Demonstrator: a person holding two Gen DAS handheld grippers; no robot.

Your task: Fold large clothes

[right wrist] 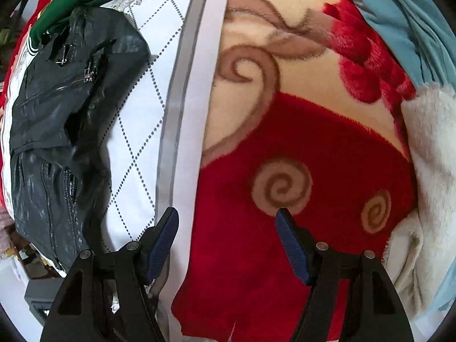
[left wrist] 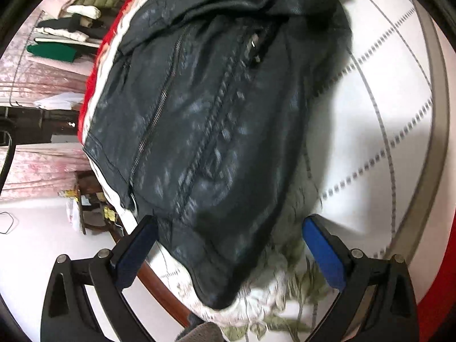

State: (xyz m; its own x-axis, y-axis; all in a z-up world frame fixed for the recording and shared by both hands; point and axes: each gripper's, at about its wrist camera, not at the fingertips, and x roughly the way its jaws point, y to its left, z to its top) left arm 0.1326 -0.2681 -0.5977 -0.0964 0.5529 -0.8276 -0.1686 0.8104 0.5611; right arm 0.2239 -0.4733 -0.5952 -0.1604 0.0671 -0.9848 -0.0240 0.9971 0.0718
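A white quilted bedspread (right wrist: 136, 131) with dotted diamond stitching covers the bed where my black leather jacket (left wrist: 199, 131) lies spread, zippers up, beside a red-and-cream plush blanket (right wrist: 299, 148). My left gripper (left wrist: 230, 228) hovers wide apart over the jacket's near edge, holding nothing; my right gripper (right wrist: 226, 222) hangs spread and empty above the blanket.

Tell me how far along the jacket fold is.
Partly done: the black jacket lies bunched on the white quilt, one layer already turned over. In hand: nothing; the left gripper is open around its hem, the right gripper open over the red blanket. Left: flattening and final folds.
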